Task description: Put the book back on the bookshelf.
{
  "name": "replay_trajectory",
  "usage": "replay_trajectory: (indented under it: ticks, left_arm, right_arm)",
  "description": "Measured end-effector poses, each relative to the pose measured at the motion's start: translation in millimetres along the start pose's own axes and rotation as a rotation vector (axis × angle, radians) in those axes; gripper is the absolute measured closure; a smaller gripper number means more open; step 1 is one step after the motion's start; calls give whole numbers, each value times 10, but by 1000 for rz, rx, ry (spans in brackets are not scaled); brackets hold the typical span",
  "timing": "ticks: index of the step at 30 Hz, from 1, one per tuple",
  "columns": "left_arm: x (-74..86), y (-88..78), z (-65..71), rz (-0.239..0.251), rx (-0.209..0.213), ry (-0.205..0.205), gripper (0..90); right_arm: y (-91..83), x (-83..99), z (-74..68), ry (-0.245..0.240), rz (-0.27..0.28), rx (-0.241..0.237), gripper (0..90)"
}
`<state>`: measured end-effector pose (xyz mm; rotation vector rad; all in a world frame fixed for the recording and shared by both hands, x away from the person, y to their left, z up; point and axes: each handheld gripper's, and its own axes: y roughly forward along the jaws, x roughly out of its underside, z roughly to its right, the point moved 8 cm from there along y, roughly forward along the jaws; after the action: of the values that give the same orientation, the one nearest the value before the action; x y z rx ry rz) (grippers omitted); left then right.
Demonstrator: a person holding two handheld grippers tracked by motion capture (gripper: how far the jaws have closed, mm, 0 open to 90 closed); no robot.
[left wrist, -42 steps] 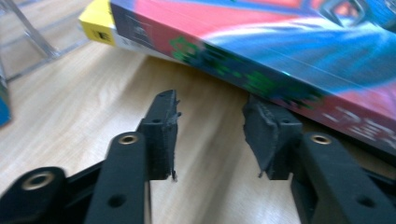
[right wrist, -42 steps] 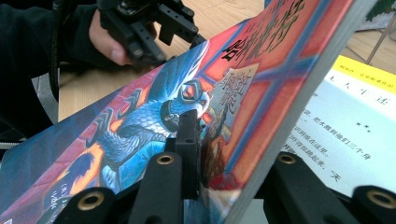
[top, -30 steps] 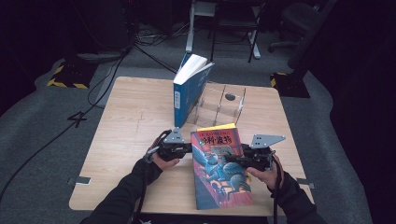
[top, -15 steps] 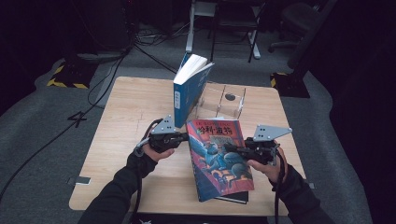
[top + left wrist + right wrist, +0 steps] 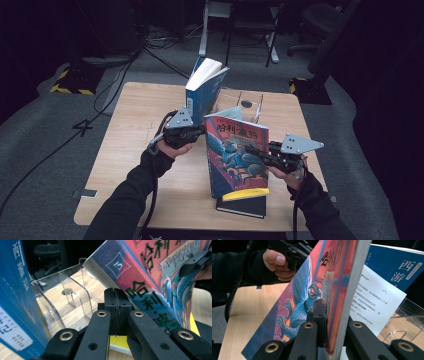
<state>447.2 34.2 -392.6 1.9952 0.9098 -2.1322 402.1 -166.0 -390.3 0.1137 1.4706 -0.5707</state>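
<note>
One colourful book (image 5: pixel 237 152) stands upright, cover facing the person.

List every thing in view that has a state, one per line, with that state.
Colourful book: raised upright off the table, cover toward the camera.
Blue book: standing upright at the clear rack, pages slightly fanned.
Clear rack: upright, the slots in view empty.
Black book: lying flat on the table.
Left hand-held gripper: shut, pads together beside the colourful book's spine.
Right hand-held gripper: shut on the colourful book's cover edge.
</note>
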Motion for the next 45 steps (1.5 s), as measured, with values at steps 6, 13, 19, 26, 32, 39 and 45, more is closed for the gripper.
replay_trajectory:
  ticks: [6, 13, 19, 26, 32, 39, 45]
  left_arm:
    - [-56, 32, 70, 5, 21, 20, 898]
    - [-186, 91, 243, 10, 49, 65, 898]
    - [-265, 102, 238, 11, 49, 68, 898]
    - [-517, 53, 237, 54, 39, 82, 899]
    - [-616, 23, 269, 66, 25, 107, 899]
    - [-546, 16, 289, 103, -1, 87, 886]
    - [-365, 22, 345, 94, 9, 86, 819]
  right_arm:
    - [-85, 25, -9, -7, 13, -33, 793]
    - [-92, -51, -39, -44, -51, -54, 765]
    - [-76, -59, -32, -36, -62, -47, 788]
    - [-84, -201, 48, -70, -24, 41, 822]
    - [-82, -279, 116, -77, 2, 69, 842]
    - [-171, -245, 37, -85, 45, 58, 844]
    - [-255, -207, -11, -84, 73, 51, 845]
